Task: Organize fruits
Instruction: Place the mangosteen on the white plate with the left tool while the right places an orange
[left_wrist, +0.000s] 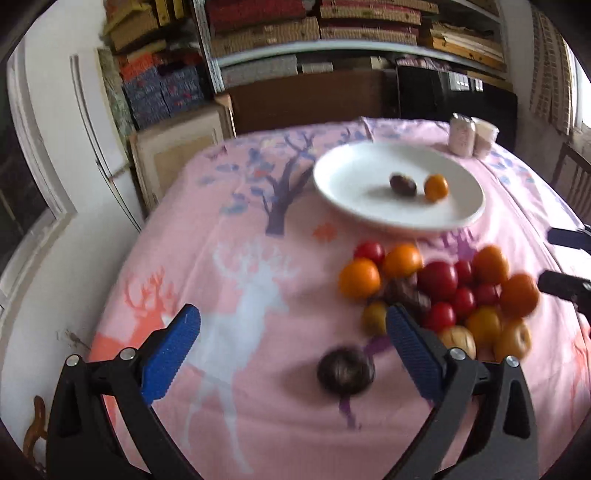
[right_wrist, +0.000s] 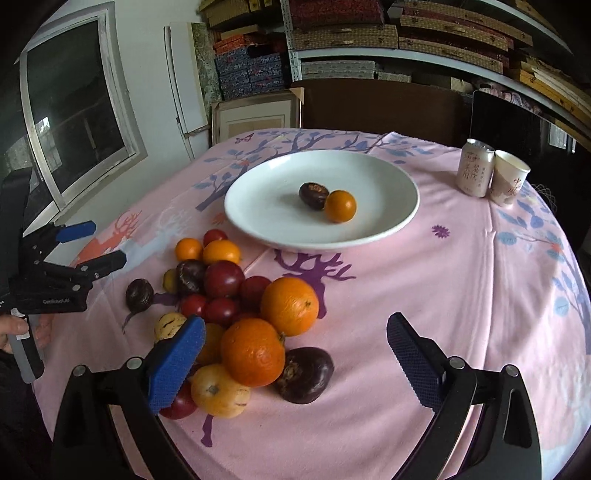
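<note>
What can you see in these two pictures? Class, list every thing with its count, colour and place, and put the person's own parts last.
plate: one, white, table middle
fruits on plate: two, dark purple fruit touching small orange
fruit pile: oranges, red, yellow and dark purple pieces, near the plate
lone dark fruit: one, left of the pile
can: one, pale pink, far right
paper cup: one, white, beside the can
tablecloth: one, pink, tree and deer print
left gripper: open, blue pads
right gripper: open, blue pads
</note>
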